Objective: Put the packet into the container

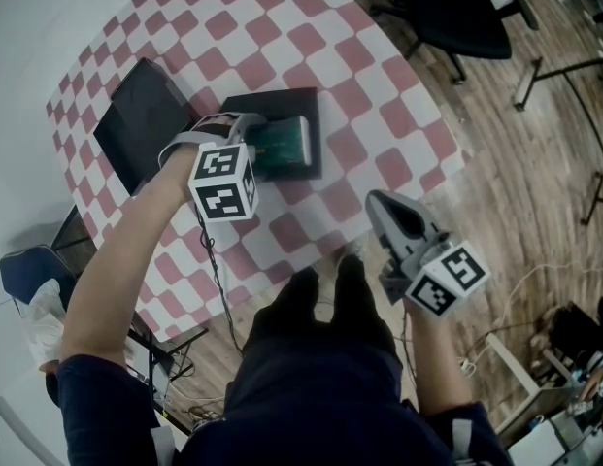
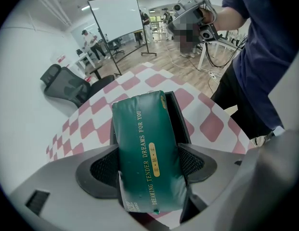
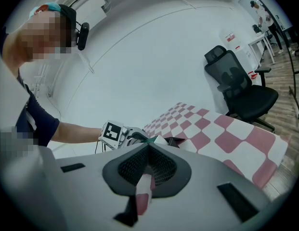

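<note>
Packet [image 2: 149, 148], dark green with gold lettering, is pinched across its middle between the 2 mesh pads of the left gripper [image 2: 149, 166]. It is directly over the black container [image 2: 177, 120], which rests on the checkered table [image 1: 369, 85]. The right gripper [image 3: 148, 163] has its jaws pressed together on nothing, well apart from the container, beyond the table's near edge.

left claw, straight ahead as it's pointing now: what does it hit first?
Probably the black container: the left claw is shut on the green packet, whose far end points into it. Gap unclear.
</note>
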